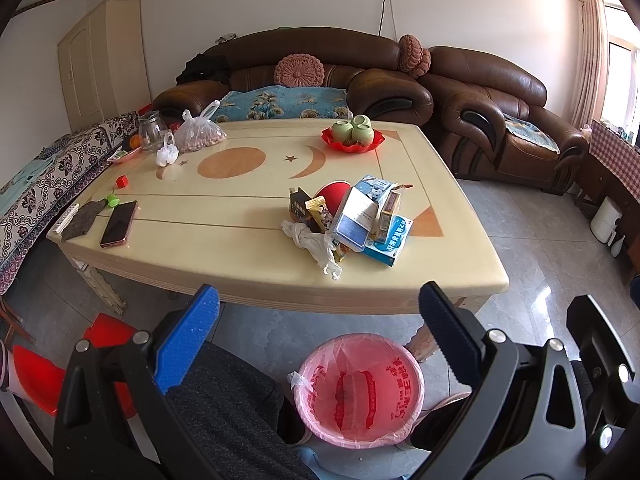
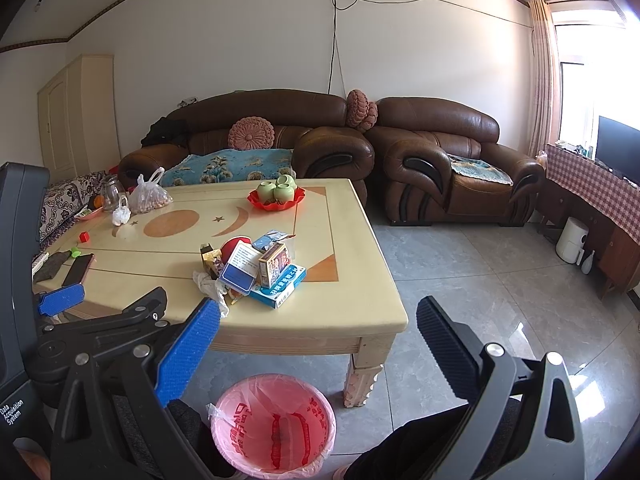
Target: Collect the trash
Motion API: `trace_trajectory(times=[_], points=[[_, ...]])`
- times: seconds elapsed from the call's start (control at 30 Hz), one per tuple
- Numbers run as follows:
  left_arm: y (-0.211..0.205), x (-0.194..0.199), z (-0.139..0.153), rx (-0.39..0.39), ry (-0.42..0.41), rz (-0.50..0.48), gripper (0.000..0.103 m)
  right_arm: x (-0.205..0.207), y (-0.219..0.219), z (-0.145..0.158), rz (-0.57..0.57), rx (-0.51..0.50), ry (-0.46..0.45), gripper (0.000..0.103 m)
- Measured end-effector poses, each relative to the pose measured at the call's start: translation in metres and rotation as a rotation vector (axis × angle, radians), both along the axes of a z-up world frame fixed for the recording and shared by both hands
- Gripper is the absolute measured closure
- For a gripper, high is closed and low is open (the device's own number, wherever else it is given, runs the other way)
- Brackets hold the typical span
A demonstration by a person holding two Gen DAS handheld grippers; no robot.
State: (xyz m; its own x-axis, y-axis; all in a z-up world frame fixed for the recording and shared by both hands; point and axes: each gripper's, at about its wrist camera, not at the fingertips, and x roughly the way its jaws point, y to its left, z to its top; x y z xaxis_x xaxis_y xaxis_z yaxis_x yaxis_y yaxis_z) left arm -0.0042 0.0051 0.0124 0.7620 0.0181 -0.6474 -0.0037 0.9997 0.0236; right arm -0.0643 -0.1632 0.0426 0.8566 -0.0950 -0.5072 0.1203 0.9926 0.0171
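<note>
Left gripper [image 1: 320, 304] and right gripper [image 2: 318, 320]: jaws spread wide, empty; trash pile [image 1: 352, 220] on table [image 1: 224, 256]; bin [image 1: 360, 390] on floor below

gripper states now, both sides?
Left gripper: open, holding nothing.
Right gripper: open, holding nothing.
</note>
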Motion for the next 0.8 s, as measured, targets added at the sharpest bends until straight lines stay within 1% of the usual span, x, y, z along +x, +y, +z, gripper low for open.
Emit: trace_trajectory(times=[0.2, 0.3, 0.33, 0.37, 0.8], points=[[0.001, 0.0, 0.006, 0.007, -0.003, 0.004, 0.005, 0.0, 0.0, -0.002, 0.001, 0.001, -0.002, 0.006], [0.002, 0.001, 0.009, 0.005, -0.005, 0.005, 0.005, -0.001, -0.001, 0.002, 0.004, 0.004, -0.002, 0.006], [0.004, 0.001, 0.009, 0.004, -0.004, 0.005, 0.005, -0.003, 0.001, 0.003, 0.004, 0.001, -0.003, 0.006], [0.001, 0.0, 0.0, 0.005, -0.004, 0.005, 0.005, -0.003, 0.001, 0.002, 0.003, 0.0, -0.004, 0.006], [0.002, -0.001, -0.001, 0.001, -0.005, 0.004, 0.005, -0.002, 0.0, 0.002, 0.005, -0.001, -0.004, 0.006]])
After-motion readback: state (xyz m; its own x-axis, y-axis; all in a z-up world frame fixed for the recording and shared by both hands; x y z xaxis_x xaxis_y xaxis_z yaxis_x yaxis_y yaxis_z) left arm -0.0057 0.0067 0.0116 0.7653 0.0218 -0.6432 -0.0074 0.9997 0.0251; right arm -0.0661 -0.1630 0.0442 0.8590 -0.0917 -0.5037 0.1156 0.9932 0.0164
